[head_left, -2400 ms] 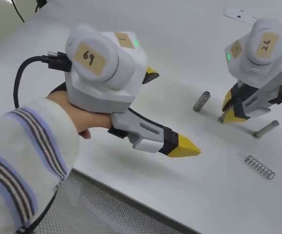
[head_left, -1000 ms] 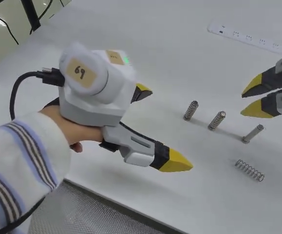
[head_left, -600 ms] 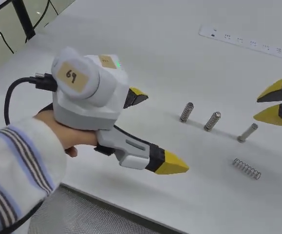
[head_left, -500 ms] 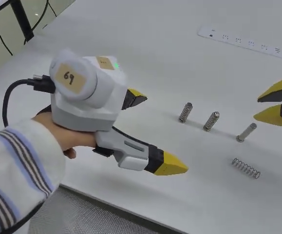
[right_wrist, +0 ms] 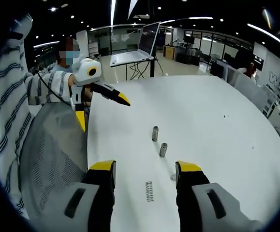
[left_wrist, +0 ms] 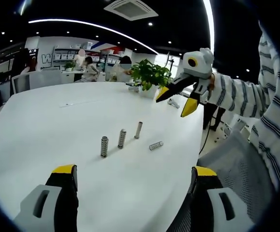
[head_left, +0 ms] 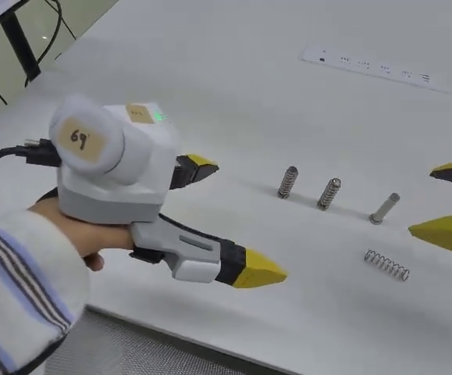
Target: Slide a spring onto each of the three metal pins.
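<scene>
On the white desk (head_left: 233, 86), your right gripper (head_left: 425, 200) has drawn back, fingers released and empty. Your left gripper (head_left: 243, 219) hovers, fingers spread. 2 pins (head_left: 287, 181) now wear springs (head_left: 328, 193). The 3rd pin (head_left: 384, 208) stands bare, the last spring (head_left: 386, 265) lying just beside it.

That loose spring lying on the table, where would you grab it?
At its middle, across the coils, coming down from above. The spring lies flat on the table, so its long sides are free. The open right tongs are nearest.
</scene>
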`<state>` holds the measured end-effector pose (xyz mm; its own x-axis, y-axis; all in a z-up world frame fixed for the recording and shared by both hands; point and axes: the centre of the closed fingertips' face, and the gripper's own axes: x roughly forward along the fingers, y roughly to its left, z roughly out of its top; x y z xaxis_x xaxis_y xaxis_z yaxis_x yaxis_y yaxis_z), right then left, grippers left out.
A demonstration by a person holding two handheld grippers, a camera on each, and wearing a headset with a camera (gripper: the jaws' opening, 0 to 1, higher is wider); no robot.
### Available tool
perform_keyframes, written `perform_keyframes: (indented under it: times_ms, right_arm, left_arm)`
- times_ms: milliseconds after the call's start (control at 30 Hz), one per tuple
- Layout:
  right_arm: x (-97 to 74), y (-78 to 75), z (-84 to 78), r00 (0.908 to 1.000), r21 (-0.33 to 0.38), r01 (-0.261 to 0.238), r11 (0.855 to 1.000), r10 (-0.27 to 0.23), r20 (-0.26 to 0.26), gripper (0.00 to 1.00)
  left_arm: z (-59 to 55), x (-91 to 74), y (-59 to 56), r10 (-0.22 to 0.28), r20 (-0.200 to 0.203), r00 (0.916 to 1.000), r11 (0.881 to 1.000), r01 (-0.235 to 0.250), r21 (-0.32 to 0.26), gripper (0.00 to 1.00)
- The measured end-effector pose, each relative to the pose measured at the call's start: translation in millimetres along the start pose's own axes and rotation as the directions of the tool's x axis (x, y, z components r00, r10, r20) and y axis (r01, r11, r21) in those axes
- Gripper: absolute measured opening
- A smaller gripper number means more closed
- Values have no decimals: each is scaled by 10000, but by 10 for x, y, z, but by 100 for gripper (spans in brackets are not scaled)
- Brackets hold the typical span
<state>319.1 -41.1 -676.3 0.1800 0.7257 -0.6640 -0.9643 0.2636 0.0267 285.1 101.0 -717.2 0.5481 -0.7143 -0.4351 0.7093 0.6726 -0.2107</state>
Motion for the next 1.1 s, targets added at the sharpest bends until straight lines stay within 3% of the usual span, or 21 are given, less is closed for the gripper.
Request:
perform_keyframes:
  times_ms: [200,333,367,600,667,767,933,1100]
  right_arm:
    - [-22,100,-197,9998,784,-8,9969,-9,218,66]
    - [-10,220,-336,9995,1339,-206,9908,173,252,95]
    - [-16,234,-363,9996,1368,-199,9904,169,229,97]
    - [-66,249,-505,9985,2141,187,9766,-294,472,100]
    - [-71,251,-522,9955,2577,212,9660,-442,837,100]
    - [-80,244,-556,9933,2727,332,9615,-619,971,100]
    - [-95,155,-563,9764,2605,1050,9598,-1492,1562,100]
    - [-106,135,-600,9707,2636,1273,9562,-1747,1652,100]
  left_arm:
    - [-71,2,-21,-170,-255,9995,9998,168,-87,97]
    - [-87,3,-31,-176,-346,9992,9998,179,61,96]
    - [-91,4,-36,-208,-364,9991,9998,210,59,95]
    - [-125,11,-79,-426,-484,9979,9991,425,-16,96]
    - [-134,13,-80,-452,-524,9976,9990,453,-11,96]
    - [-146,19,-78,-493,-574,9971,9988,493,-13,96]
    - [-147,8,-78,-484,-574,9972,9988,484,-15,96]
    - [-152,-28,-70,-412,-600,9974,9992,411,-17,96]
